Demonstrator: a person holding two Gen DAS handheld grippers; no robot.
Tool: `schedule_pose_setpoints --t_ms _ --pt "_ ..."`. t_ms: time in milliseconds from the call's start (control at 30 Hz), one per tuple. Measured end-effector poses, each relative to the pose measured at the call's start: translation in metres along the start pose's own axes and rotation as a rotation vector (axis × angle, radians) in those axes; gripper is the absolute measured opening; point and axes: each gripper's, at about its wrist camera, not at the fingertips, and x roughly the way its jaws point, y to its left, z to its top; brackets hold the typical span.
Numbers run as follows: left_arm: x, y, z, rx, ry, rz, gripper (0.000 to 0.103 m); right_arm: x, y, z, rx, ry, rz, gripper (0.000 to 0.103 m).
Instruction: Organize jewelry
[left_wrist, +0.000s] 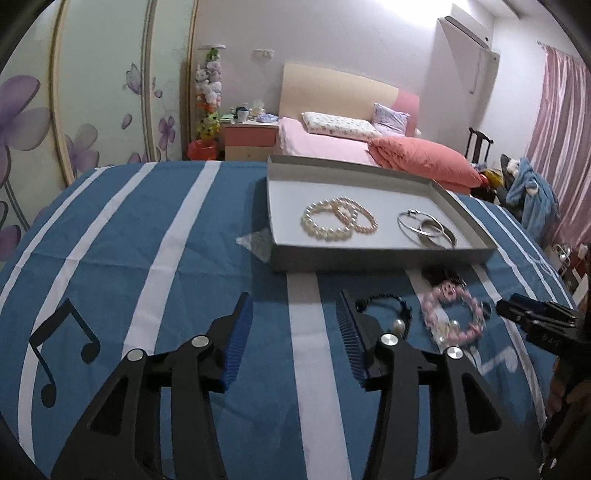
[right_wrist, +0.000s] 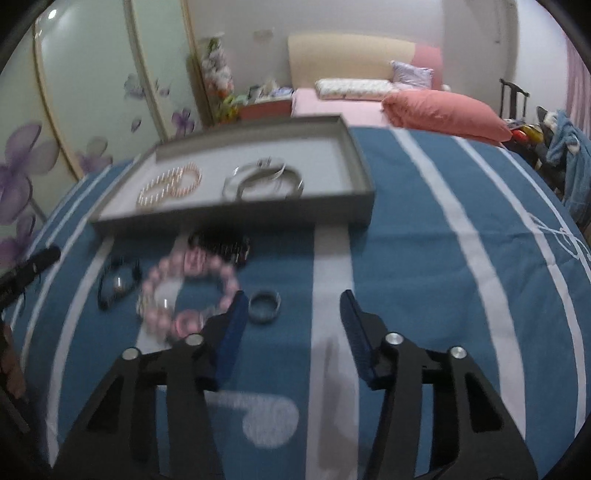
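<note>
A grey shallow tray (left_wrist: 380, 258) on the blue striped cloth holds pearl bracelets (left_wrist: 338, 219) and silver bangles (left_wrist: 426, 229). In front of it on the cloth lie a dark cord bracelet with a pearl (left_wrist: 391, 314), a pink bead bracelet (left_wrist: 454, 314) and a small dark ring (right_wrist: 264, 306). My left gripper (left_wrist: 295, 301) stands open over the cloth with nothing between its fingers; the cord bracelet sits just outside its right finger. My right gripper (right_wrist: 293, 299) is also open. The ring lies on the cloth close to its left fingertip, untouched. The pink bracelet (right_wrist: 188, 291) is left of that finger.
A dark bead piece (right_wrist: 221, 245) rests against the tray's front wall (right_wrist: 236, 218). A small clear plastic bag (left_wrist: 258, 242) lies left of the tray. Behind the cloth-covered surface are a bed with a coral pillow (left_wrist: 424, 162), a bedside table and a flowered wardrobe.
</note>
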Motion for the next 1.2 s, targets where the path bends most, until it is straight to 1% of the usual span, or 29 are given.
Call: schedule_pose_setpoints --t_ms 100,200,400,467,633,667,700,767,933,967,1000,1033,1067,1200 --pt "-0.001 -0.008 -0.006 0.031 0.006 -0.012 0.053 0.004 0.013 -0.008 -0.064 0.026 -0.014 0.041" --pt "-0.001 -0.014 -0.01 0.054 0.018 -0.027 0.054 0.01 0.02 -0.008 -0.094 0.042 -0.033 0.035" --pt "0.006 -0.023 -0.011 0.086 0.04 -0.033 0.054 0.017 0.022 0.001 -0.099 0.04 -0.038 0.03" --pt "0.01 -0.023 -0.01 0.083 0.048 -0.034 0.054 0.02 0.022 0.005 -0.099 0.039 -0.032 0.022" --pt "0.022 -0.029 -0.007 0.099 0.074 -0.036 0.054 0.02 0.019 0.006 -0.088 0.039 -0.029 0.022" --pt "0.027 -0.032 -0.006 0.106 0.087 -0.037 0.052 0.02 0.018 0.006 -0.087 0.039 -0.027 0.022" --pt "0.031 -0.034 -0.006 0.112 0.098 -0.037 0.046 0.02 0.018 0.007 -0.087 0.039 -0.027 0.022" --pt "0.037 -0.037 -0.006 0.123 0.12 -0.044 0.042 0.019 0.018 0.007 -0.087 0.039 -0.027 0.022" --pt "0.05 -0.047 -0.008 0.172 0.159 -0.036 0.039 0.021 0.019 0.008 -0.086 0.039 -0.027 0.022" --pt "0.053 -0.049 -0.009 0.184 0.168 -0.033 0.036 0.021 0.019 0.008 -0.086 0.039 -0.027 0.022" --pt "0.054 -0.05 -0.01 0.192 0.178 -0.028 0.03 0.021 0.019 0.008 -0.086 0.039 -0.027 0.022" --pt "0.054 -0.05 -0.01 0.201 0.174 -0.012 0.026 0.021 0.019 0.008 -0.086 0.039 -0.027 0.022" --pt "0.054 -0.05 -0.011 0.208 0.177 0.007 0.015 0.021 0.019 0.008 -0.086 0.039 -0.026 0.022" --pt "0.052 -0.034 -0.011 0.177 0.179 0.062 0.013 0.021 0.018 0.007 -0.083 0.039 -0.023 0.022"
